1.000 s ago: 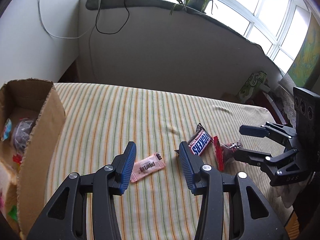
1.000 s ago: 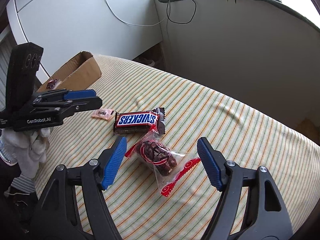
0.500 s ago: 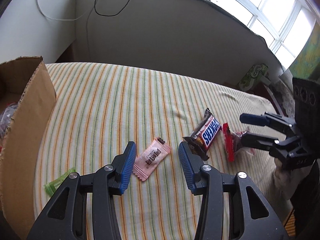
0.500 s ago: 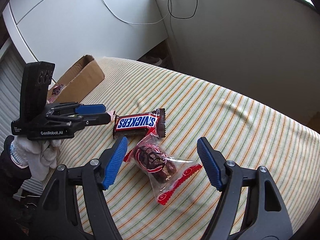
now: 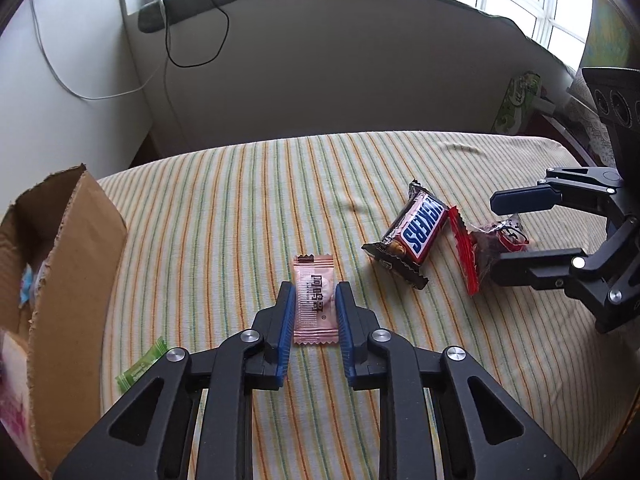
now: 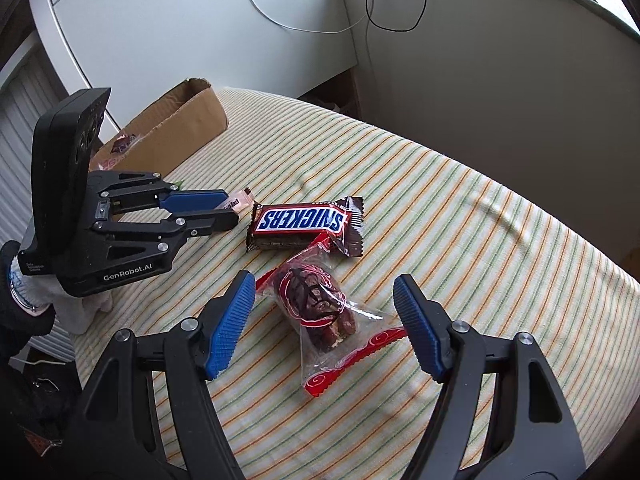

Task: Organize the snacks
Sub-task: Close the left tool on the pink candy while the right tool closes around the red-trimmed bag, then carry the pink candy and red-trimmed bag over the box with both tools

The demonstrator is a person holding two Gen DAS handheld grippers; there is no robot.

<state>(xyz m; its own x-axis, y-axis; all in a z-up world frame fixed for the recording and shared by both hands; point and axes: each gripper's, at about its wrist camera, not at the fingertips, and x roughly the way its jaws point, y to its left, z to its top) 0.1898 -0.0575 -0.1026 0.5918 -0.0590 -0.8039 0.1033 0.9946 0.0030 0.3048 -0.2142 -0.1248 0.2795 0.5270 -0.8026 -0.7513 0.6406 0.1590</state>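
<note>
The pink candy packet [image 5: 314,300] is lying on the striped tablecloth [image 5: 224,240], and the left gripper [image 5: 314,300] is clamping it by its long edges, its blue pads pressing both sides. The right gripper [image 6: 324,312] is hanging half open, its jaws having just been closing a little, straddling the clear red-trimmed sweet bag [image 6: 320,312] without its pads touching it. Just beyond that bag, touching its red end, a Snickers bar [image 6: 304,224] is lying flat. A small green wrapper [image 5: 140,368] is sitting near the cardboard box [image 5: 76,264], which is standing open at the cloth's left edge with snacks inside. Farther off, a cable [image 5: 200,32] is trailing down the wall from the window ledge.
</note>
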